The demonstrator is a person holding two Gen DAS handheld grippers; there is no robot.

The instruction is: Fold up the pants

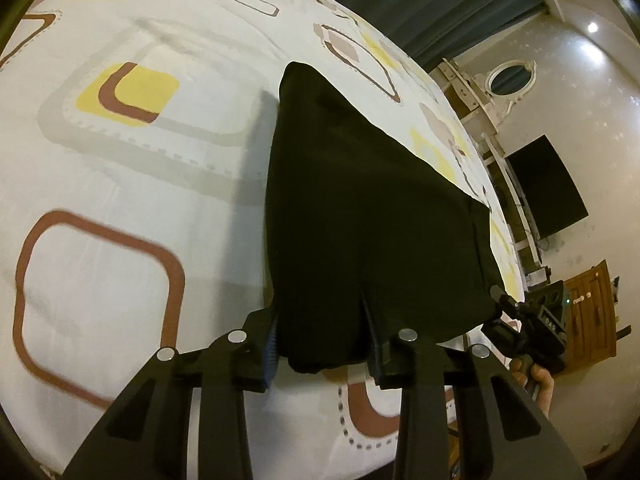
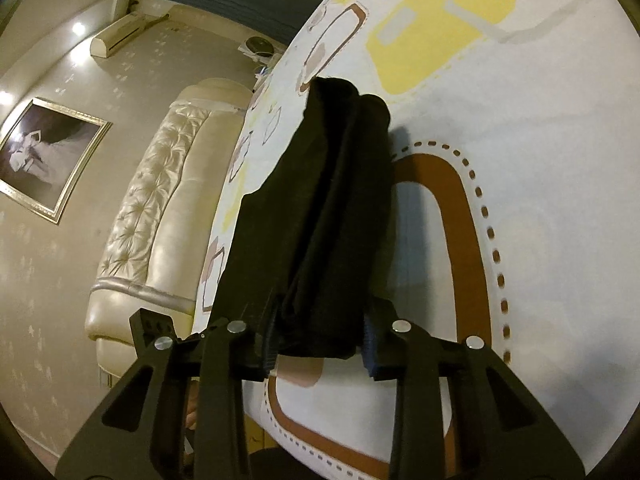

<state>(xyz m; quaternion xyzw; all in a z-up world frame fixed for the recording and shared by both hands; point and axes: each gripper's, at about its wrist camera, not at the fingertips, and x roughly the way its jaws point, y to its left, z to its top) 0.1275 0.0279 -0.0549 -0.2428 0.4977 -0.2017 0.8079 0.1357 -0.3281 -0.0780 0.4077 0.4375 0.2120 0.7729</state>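
Black pants (image 1: 360, 200) lie folded lengthwise on a white bed sheet (image 1: 120, 200) with yellow and brown rounded squares. Their near end is lifted off the sheet. My left gripper (image 1: 324, 344) is shut on one near corner, with cloth bunched between its blue pads (image 1: 272, 344). In the right wrist view the pants (image 2: 340, 208) run away as a narrow layered strip, and my right gripper (image 2: 320, 344) is shut on the other near corner. A hand (image 1: 536, 384) holds that right gripper (image 1: 500, 304) at the pants' right edge in the left wrist view.
The bed sheet (image 2: 540, 160) spreads wide around the pants. A cream tufted headboard (image 2: 160, 200) and a framed picture (image 2: 44, 160) stand left of the bed. On the other side are a dark screen (image 1: 548, 188) on the wall and a wooden cabinet (image 1: 592, 304).
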